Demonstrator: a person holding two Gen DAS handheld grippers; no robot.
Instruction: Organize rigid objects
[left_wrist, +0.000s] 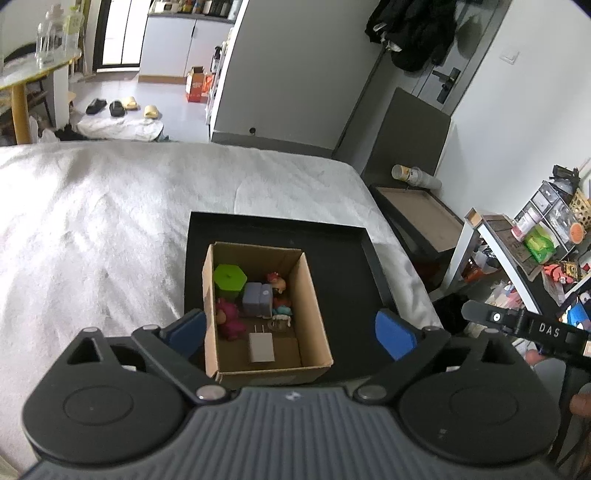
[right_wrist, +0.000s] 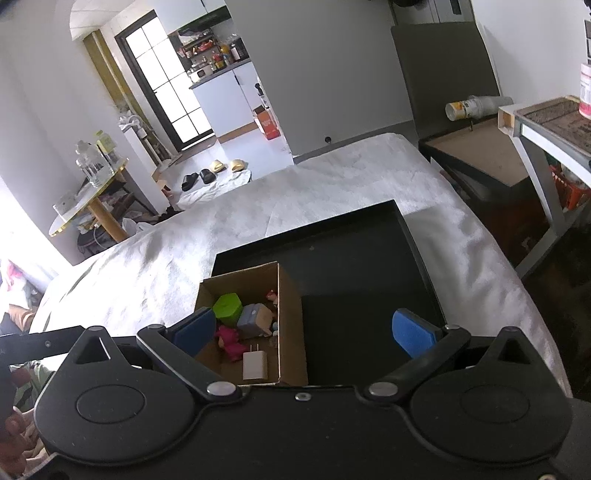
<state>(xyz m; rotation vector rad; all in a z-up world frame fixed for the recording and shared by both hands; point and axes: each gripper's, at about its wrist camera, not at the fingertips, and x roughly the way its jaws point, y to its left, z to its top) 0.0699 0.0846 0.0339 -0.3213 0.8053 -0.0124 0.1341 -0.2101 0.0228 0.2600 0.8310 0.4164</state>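
Observation:
A brown cardboard box (left_wrist: 312, 306) (right_wrist: 291, 325) stands on a black tray (left_wrist: 347, 243) (right_wrist: 369, 251). Inside lie a green hexagonal block (left_wrist: 229, 278) (right_wrist: 227, 308), a grey-blue block (left_wrist: 256, 299) (right_wrist: 251, 319), a pink plush figure (left_wrist: 231, 321) (right_wrist: 229, 341), a small red-haired figurine (left_wrist: 277, 282), and a white charger plug (left_wrist: 261, 347) (right_wrist: 255, 365). My left gripper (left_wrist: 291, 330) hangs open above the box's near end, nothing between its blue pads. My right gripper (right_wrist: 304, 330) is also open and empty, over the box's right wall.
The tray rests on a white-covered surface (left_wrist: 110, 221) (right_wrist: 332, 181). A dark side table (left_wrist: 421, 218) and a cluttered shelf (left_wrist: 535, 236) stand to the right. Slippers (left_wrist: 110, 107) lie on the floor beyond. A yellow-legged table (left_wrist: 22, 85) with bottles is far left.

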